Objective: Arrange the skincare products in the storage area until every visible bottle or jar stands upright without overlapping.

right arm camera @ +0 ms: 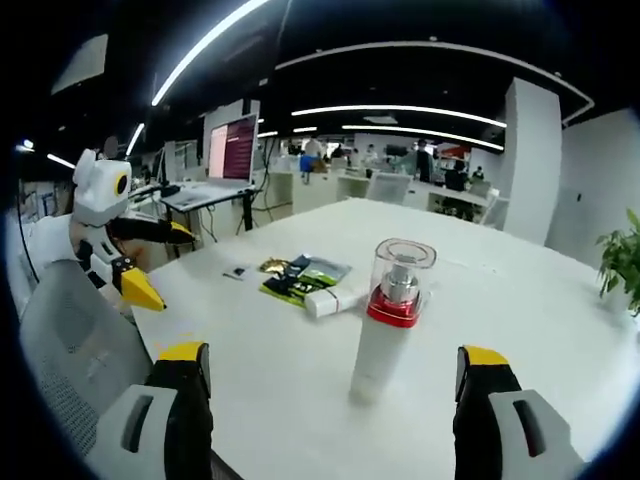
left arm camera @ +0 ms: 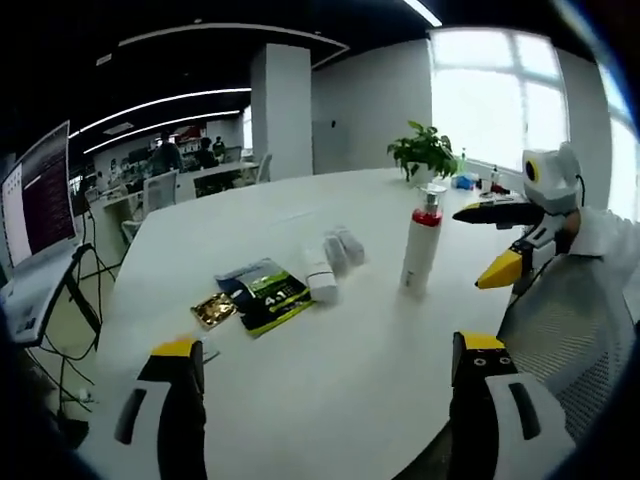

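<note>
Both sets of tongs are hovering open and empty, the left tongs [left arm camera: 325,385] facing the flat green pouch [left arm camera: 265,293], the small white tube [left arm camera: 320,281] and two pale lying bottles [left arm camera: 342,248]. The lying ones are probably wanting a low, level pinch across the body. The right tongs [right arm camera: 335,395] are facing the tall white pump bottle [right arm camera: 388,325], standing upright on the white counter [right arm camera: 520,300], clear-capped with a red collar.

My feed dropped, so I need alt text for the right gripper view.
A tall white pump bottle with a red collar and clear cap stands upright on the white table, between the open right gripper's yellow-tipped jaws. Behind it lie a small white box and a green packet; the left gripper shows at the left edge.
</note>
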Motion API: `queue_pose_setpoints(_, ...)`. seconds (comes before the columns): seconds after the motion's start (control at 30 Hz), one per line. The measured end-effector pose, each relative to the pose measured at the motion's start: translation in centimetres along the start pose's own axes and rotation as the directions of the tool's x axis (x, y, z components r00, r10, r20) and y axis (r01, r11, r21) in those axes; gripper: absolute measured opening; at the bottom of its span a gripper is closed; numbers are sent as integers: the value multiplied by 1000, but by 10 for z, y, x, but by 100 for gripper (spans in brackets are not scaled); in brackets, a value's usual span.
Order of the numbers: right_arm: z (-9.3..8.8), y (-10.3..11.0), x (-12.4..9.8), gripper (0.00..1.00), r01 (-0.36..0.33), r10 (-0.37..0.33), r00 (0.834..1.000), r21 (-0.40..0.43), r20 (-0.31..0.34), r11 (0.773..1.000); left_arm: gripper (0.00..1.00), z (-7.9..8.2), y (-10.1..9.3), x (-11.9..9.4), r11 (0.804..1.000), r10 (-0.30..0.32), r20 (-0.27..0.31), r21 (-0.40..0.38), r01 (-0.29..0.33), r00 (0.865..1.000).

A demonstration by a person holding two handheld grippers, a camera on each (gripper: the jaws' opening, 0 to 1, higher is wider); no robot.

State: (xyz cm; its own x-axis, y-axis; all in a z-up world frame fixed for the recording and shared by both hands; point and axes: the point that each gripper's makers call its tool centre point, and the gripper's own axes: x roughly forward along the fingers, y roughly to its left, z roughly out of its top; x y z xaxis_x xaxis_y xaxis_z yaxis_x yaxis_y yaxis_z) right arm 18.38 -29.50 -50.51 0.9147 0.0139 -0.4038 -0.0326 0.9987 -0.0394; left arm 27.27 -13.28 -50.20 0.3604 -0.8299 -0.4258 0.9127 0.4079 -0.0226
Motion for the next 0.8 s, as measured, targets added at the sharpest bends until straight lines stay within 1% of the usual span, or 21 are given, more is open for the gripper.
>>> queue_pose_setpoints(0.03, 1, 0, 0, 99, 1, -1, 1000, 6, 6, 1000, 99, 2, -5, 3, 998, -21, -13, 51, 22, 1000)
queue_pose_setpoints(0.07, 2, -1, -1, 99, 4, -4, 1000, 7, 10, 1000, 99, 1, -10, 4, 995, -39, -53, 95, 44, 998)
queue_pose_setpoints(0.1, 2, -2, -1, 99, 7, -7, 1000, 8, 12, 1000, 99, 4, -13, 6, 992, -50, -68, 113, 57, 996)
queue_pose_setpoints(0.13, 2, -3, -2, 99, 13, -13, 1000, 10, 14, 1000, 99, 9, -15, 10, 991, -52, -59, 124, 59, 997)
queue_pose_setpoints(0.17, 3, -4, -2, 99, 16, -16, 1000, 11, 14, 1000, 99, 18, -16, 17, 987, -68, -42, 143, 74, 997)
queue_pose_setpoints(0.2, 3, -5, -2, 99, 17, -17, 1000, 13, 19, 1000, 99, 21, -16, 22, 986, -69, -44, 148, 75, 997)
queue_pose_setpoints(0.23, 3, -5, -2, 99, 16, -16, 1000, 20, 23, 1000, 99, 26, -15, 32, 984, -73, -49, 162, 80, 996)
queue_pose_setpoints(0.3, 4, -4, -3, 99, 13, -14, 999, 27, 31, 1000, 99, 32, -14, 48, 979, -79, -46, 184, 86, 996)
queue_pose_setpoints(0.37, 6, -2, -3, 99, 8, -9, 999, 26, 36, 1000, 98, 36, -13, 70, 977, -86, -63, 189, 97, 994)
queue_pose_setpoints(0.4, 5, -2, -3, 99, 10, -11, 999, 25, 32, 1000, 96, 37, -12, 77, 977, -88, -66, 191, 99, 994)
queue_pose_setpoints(0.43, 4, -3, -3, 99, 13, -13, 1000, 24, 28, 1000, 95, 37, -10, 85, 976, -89, -68, 192, 101, 994)
queue_pose_setpoints(0.47, 5, -4, -3, 99, 16, -17, 999, 23, 32, 1000, 94, 35, -8, 96, 975, -87, -85, 198, 102, 993)
queue_pose_setpoints(0.57, 8, -3, -5, 99, 15, -17, 999, 41, 50, 999, 93, 30, -4, 119, 975, -85, -112, 196, 106, 990)
queue_pose_setpoints(0.63, 8, -3, -5, 99, 15, -17, 999, 41, 49, 999, 94, 23, -1, 134, 981, -86, -149, 162, 110, 985)
queue_pose_setpoints(0.7, 8, -2, -5, 99, 14, -16, 999, 38, 50, 999, 93, 21, 3, 146, 981, -93, -158, 152, 117, 983)
queue_pose_setpoints(0.77, 9, 0, -6, 99, 8, -10, 999, 35, 51, 999, 89, 15, 8, 158, 985, -85, -197, 134, 113, 977)
queue_pose_setpoints(0.8, 9, 1, -6, 99, 5, -7, 999, 34, 52, 999, 88, 13, 10, 161, 984, -84, -210, 137, 114, 974)
